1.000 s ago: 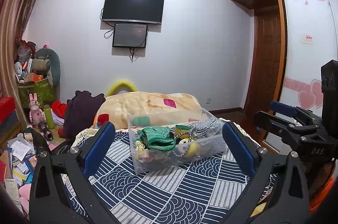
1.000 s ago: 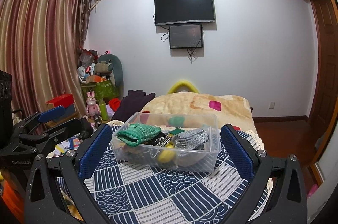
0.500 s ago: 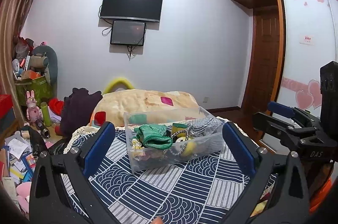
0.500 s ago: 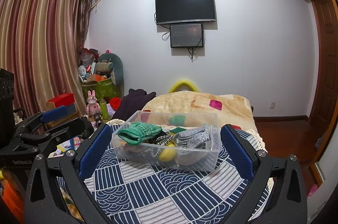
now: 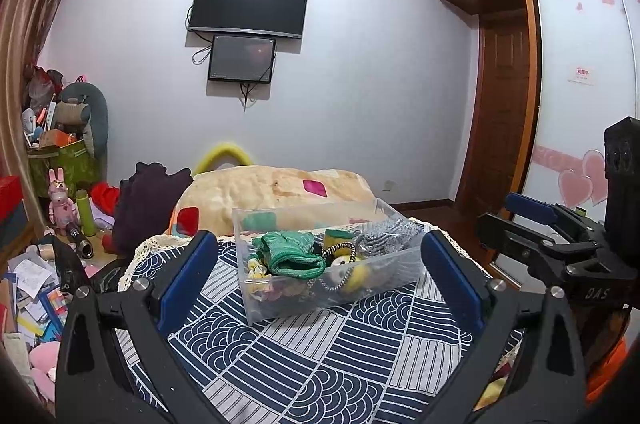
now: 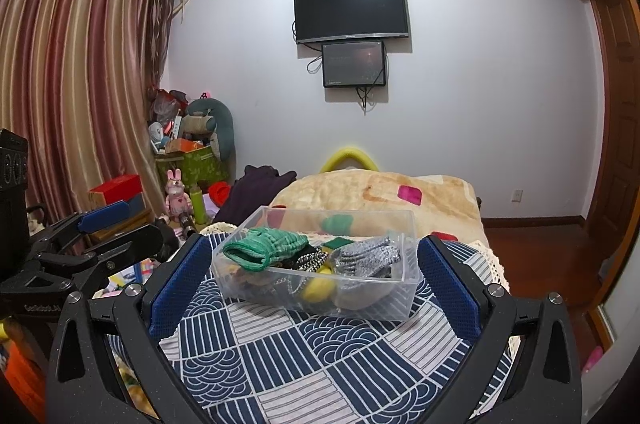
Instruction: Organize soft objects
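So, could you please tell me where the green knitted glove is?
The green knitted glove lies at the left end of the clear plastic bin, left of the grey glove.

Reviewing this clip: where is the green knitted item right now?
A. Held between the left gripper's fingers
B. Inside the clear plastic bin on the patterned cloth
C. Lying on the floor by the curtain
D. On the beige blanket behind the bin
B: the green knitted item lies on top of the pile inside the clear plastic bin, and both grippers are open and empty.

Even, fairly dim indoor light, probably from overhead; sharp centre, strong fisheye bending, dark vignetted corners.
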`<action>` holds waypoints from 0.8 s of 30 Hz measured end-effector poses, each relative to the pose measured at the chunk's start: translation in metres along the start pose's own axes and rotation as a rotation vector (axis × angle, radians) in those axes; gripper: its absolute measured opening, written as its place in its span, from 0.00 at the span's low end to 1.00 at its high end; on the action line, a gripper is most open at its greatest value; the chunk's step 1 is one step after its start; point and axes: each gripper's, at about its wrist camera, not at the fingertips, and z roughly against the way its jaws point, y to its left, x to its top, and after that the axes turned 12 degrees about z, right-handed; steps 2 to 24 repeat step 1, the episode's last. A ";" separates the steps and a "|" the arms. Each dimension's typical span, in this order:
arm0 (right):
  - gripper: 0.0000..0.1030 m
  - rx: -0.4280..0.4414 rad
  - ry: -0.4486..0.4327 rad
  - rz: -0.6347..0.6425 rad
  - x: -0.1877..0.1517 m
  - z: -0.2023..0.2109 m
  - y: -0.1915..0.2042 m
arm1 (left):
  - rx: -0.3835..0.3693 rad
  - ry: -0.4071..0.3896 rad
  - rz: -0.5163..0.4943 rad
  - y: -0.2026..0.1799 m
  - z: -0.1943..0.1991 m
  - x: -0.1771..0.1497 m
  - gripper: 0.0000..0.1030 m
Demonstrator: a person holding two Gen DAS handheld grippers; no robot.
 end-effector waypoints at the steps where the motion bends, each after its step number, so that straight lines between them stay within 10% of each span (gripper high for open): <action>1: 1.00 0.000 0.001 0.000 0.000 0.000 0.000 | 0.000 0.001 0.001 0.000 0.000 0.000 1.00; 24: 1.00 0.000 0.001 0.000 0.000 0.000 0.000 | 0.000 0.001 0.001 0.000 0.000 0.000 1.00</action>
